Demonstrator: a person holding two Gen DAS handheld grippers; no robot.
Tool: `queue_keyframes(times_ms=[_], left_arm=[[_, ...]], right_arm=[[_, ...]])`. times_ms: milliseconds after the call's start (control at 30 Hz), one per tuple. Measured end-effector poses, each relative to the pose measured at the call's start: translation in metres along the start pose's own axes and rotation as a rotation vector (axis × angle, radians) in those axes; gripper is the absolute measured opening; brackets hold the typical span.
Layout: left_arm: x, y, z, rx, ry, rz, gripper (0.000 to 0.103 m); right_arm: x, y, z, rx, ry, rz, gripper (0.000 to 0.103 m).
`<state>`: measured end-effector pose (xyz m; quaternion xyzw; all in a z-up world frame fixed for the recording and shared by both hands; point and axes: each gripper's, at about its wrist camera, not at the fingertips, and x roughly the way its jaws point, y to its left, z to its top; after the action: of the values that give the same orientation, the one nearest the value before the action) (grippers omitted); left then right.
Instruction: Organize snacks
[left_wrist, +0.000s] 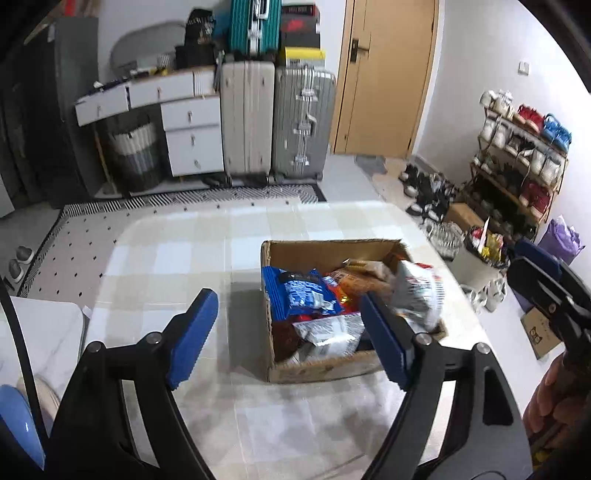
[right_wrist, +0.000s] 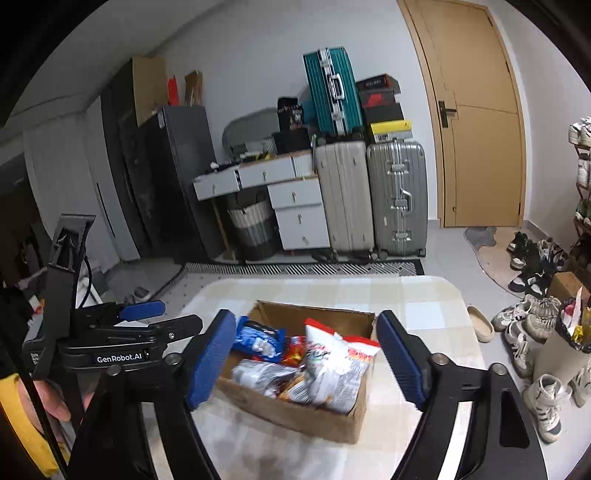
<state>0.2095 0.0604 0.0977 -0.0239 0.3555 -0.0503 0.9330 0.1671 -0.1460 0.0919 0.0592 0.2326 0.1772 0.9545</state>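
A cardboard box full of snack packets stands on the checked table. A blue packet lies at its left, a white and red packet sticks up at its right. My left gripper is open and empty, just in front of the box. In the right wrist view the box shows with the white and red packet upright in it. My right gripper is open and empty, above the near side of the box. The left gripper shows at the left there.
Suitcases and white drawers stand against the far wall beside a wooden door. A shoe rack and loose shoes are on the floor at the right. A lined bin stands by the table's right edge.
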Motion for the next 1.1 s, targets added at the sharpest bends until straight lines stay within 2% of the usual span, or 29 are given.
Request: queue_keyframes(times_ms=[100, 267, 367, 400, 500, 700, 900, 1100], left_arm=[[-0.035, -0.001, -0.011, -0.044, -0.037, -0.036, 0.081], [-0.105, -0.013, -0.033, -0.047, -0.128, -0.002, 0.084], [-0.148, -0.026, -0.049, -0.022, -0.187, 0.007, 0.092], [-0.164, -0.031, -0.056, -0.009, -0.209, 0.008, 0.102], [-0.207, -0.047, -0.075, 0.024, -0.276, 0.026, 0.103], [-0.271, -0.056, -0.117, 0.015, -0.344, 0.043, 0.103], [-0.298, -0.052, -0.16, 0.006, -0.372, 0.088, 0.103], [-0.27, -0.03, -0.187, -0.039, -0.341, 0.109, 0.102]], right_arm=[[-0.031, 0.01, -0.009, 0.002, -0.026, 0.009, 0.088], [-0.084, 0.026, -0.023, 0.006, -0.07, 0.028, 0.095], [-0.115, 0.037, -0.033, 0.006, -0.092, 0.041, 0.097], [-0.125, 0.04, -0.037, 0.009, -0.098, 0.047, 0.098], [-0.156, 0.052, -0.048, 0.013, -0.124, 0.057, 0.101], [-0.197, 0.072, -0.073, 0.014, -0.16, 0.068, 0.102], [-0.206, 0.083, -0.105, 0.003, -0.154, 0.071, 0.102], [-0.182, 0.078, -0.133, -0.015, -0.138, 0.05, 0.102]])
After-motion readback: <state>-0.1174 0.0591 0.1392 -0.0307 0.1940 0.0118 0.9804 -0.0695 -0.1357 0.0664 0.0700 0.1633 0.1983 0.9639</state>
